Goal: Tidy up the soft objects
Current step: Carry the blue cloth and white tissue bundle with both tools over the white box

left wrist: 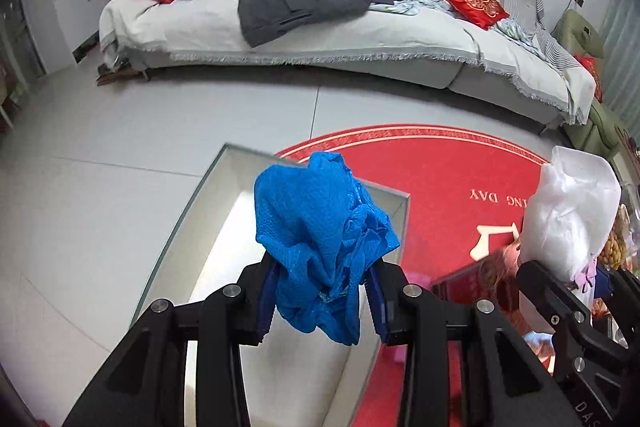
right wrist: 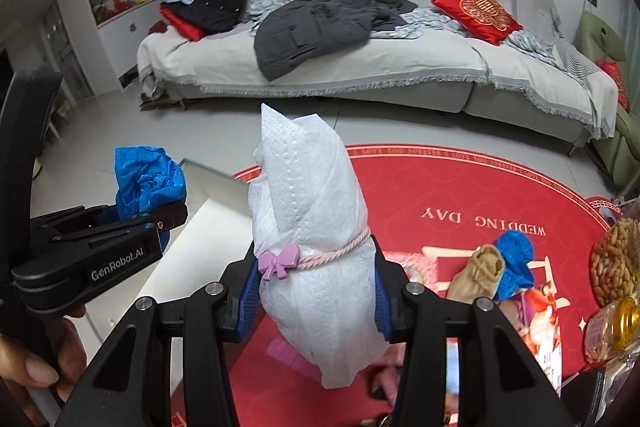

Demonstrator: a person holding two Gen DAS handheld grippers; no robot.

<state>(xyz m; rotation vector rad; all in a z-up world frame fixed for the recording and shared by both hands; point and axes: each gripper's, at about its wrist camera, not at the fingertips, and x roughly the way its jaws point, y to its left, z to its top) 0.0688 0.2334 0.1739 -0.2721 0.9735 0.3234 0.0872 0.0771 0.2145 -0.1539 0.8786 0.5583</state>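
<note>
My left gripper [left wrist: 322, 301] is shut on a crumpled blue plastic cover [left wrist: 320, 223] and holds it above the corner of a glass table [left wrist: 224, 187]. It also shows at the left of the right wrist view [right wrist: 148, 183]. My right gripper [right wrist: 316, 291] is shut on a white tissue bundle [right wrist: 312, 227] tied with a pink cord and a purple bow [right wrist: 278, 261]. That bundle shows at the right of the left wrist view [left wrist: 568, 211]. A second blue cover [right wrist: 516, 259] and a tan soft item [right wrist: 478, 273] lie low at the right.
A round red rug [right wrist: 460, 187] covers the floor under the glass table. A grey sofa [right wrist: 360, 67] with a dark jacket [right wrist: 320, 23] and red cushions stands behind. Jars of nuts [right wrist: 616, 259] and colourful packets [right wrist: 540, 315] are at the right.
</note>
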